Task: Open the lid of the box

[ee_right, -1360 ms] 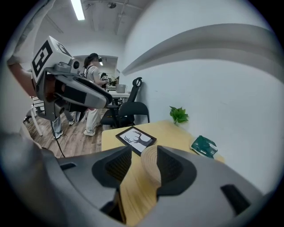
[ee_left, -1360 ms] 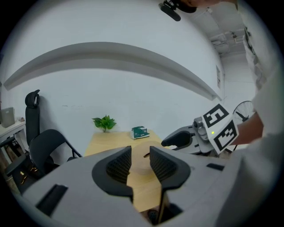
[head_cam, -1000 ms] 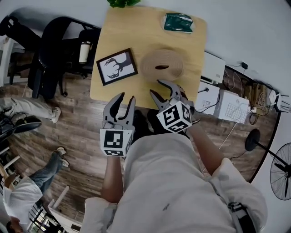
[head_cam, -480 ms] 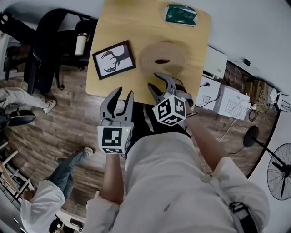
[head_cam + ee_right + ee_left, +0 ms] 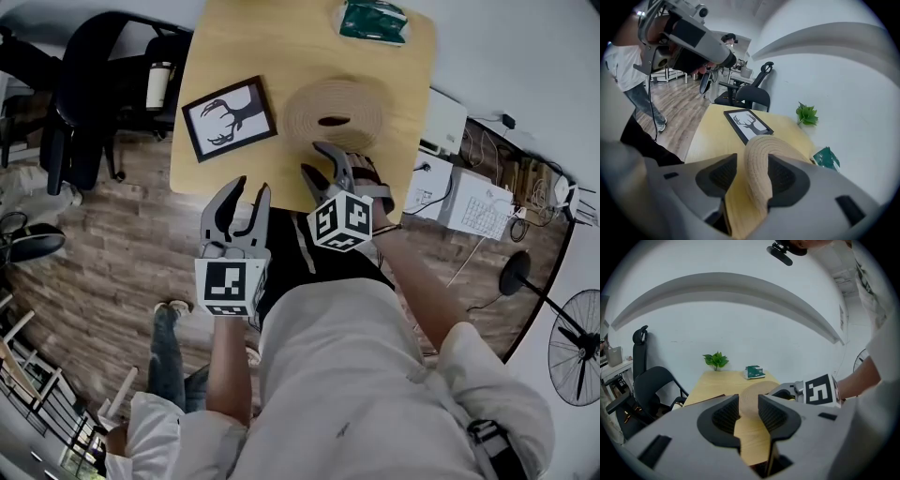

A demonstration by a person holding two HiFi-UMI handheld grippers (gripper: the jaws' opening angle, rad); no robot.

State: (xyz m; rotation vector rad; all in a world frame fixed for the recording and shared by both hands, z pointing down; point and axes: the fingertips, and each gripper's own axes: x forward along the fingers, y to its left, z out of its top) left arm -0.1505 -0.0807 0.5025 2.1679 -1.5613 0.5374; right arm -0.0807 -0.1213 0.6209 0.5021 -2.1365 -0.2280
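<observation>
R gripper (image 5: pixel 317 159) fingers just spread wider, woven box (image 5: pixel 358 105) rim btwn them, no squeeze; L gripper (image 5: pixel 248 187) fingers apart, empty.

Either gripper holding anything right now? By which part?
Nothing is held. The right gripper has just been opening its jaws; they straddle the near rim of the round beige woven box without clamping. The left gripper is open and empty.

Looked like an office. Held black swivel chairs (image 5: pixel 80 103) beside a wooden table (image 5: pixel 281 47), white equipment boxes (image 5: pixel 478 211) with cables (image 5: pixel 489 159), a pedestal fan (image 5: pixel 574 349), all on plank flooring (image 5: pixel 112 253)
</observation>
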